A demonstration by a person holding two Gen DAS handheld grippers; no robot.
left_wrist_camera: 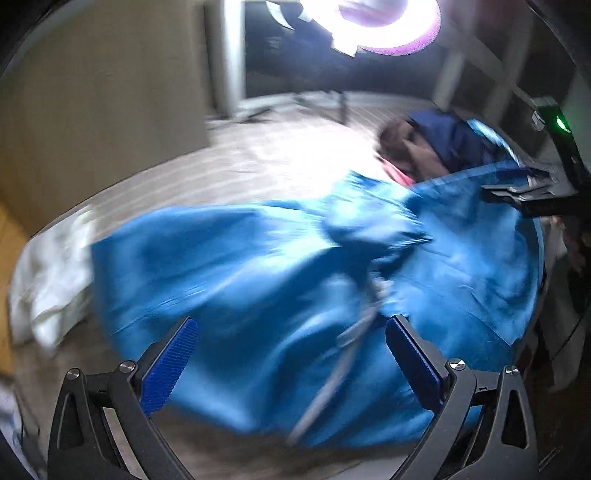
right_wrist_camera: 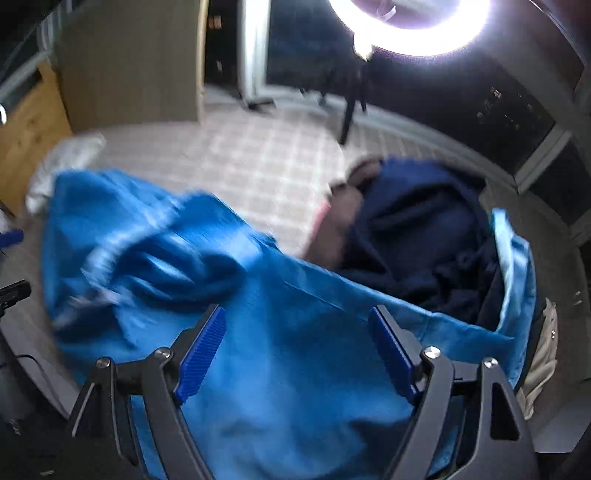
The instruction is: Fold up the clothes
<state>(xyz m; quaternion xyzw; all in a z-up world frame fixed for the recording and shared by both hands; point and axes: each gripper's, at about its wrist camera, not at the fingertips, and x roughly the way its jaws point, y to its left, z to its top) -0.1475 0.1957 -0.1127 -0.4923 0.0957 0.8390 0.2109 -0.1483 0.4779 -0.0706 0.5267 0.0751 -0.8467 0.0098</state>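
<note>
A bright blue garment (left_wrist_camera: pixel 258 280) lies crumpled across the near half of a bed (left_wrist_camera: pixel 266 162) covered in a pale checked sheet, its folds smeared by motion blur in both views. In the left wrist view a pale grey strip, perhaps a drawstring or zip edge (left_wrist_camera: pixel 343 354), runs along the cloth between the fingers.

The left gripper (left_wrist_camera: pixel 291 358) is spread wide just above the blue cloth, and nothing sits between its ribbed blue pads (left_wrist_camera: pixel 170 369). The right gripper (right_wrist_camera: pixel 295 350) is likewise wide open over the garment's right part with nothing held; whether either one touches the fabric cannot be told. In the left wrist view the right gripper appears as a dark shape at the garment's far right edge.

Beyond the garment, at the far right of the bed, is a heap of other clothes: a dark navy piece (right_wrist_camera: pixel 417 236), something brown (right_wrist_camera: pixel 351 206) and a sliver of pink. A white cloth (left_wrist_camera: pixel 51 280) is bunched at the bed's left edge. A ring light (right_wrist_camera: pixel 413 26) glares overhead before dark windows.
</note>
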